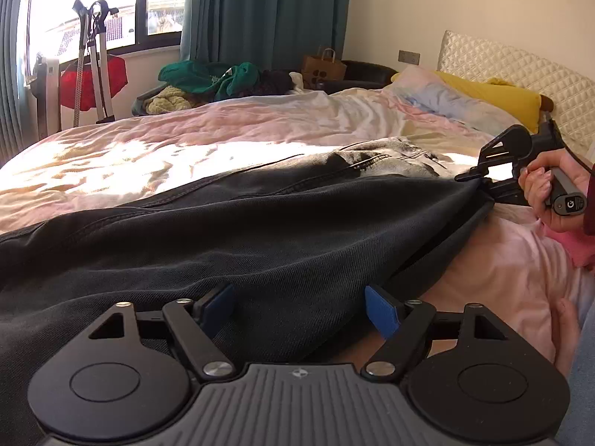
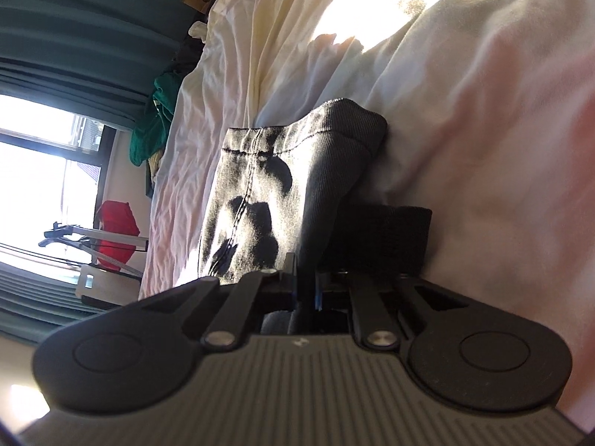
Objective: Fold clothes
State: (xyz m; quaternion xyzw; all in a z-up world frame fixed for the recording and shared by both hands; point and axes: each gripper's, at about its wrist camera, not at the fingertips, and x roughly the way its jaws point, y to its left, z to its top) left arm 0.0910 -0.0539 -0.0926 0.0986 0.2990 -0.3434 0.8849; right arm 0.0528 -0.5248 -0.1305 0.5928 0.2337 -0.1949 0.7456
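A pair of dark jeans lies stretched across the bed, running long from the near left toward the headboard side on the right, where the paler, washed-out denim and its stitched seams catch the sun. The right gripper, turned on its side, has its fingers pinched together on a bunched edge of the jeans, and from the left wrist view you can see that edge lifted slightly off the sheet, the cloth pulled into a taut ridge toward the person's hand. The left gripper sits low over the near part of the jeans with its blue-padded fingers spread apart and nothing between them; the denim passes just beyond them. It looks to me like a fold or a straightening is under way, though which I cannot tell. To do it well, the left fingers would want a matching edge along the same side as the right, so both ends travel together and the long line of the legs stays straight rather than twisting. Heavy denim will sag in the middle, so an even, level lift matters. Loose clothes sit heaped beyond the bed's far side.
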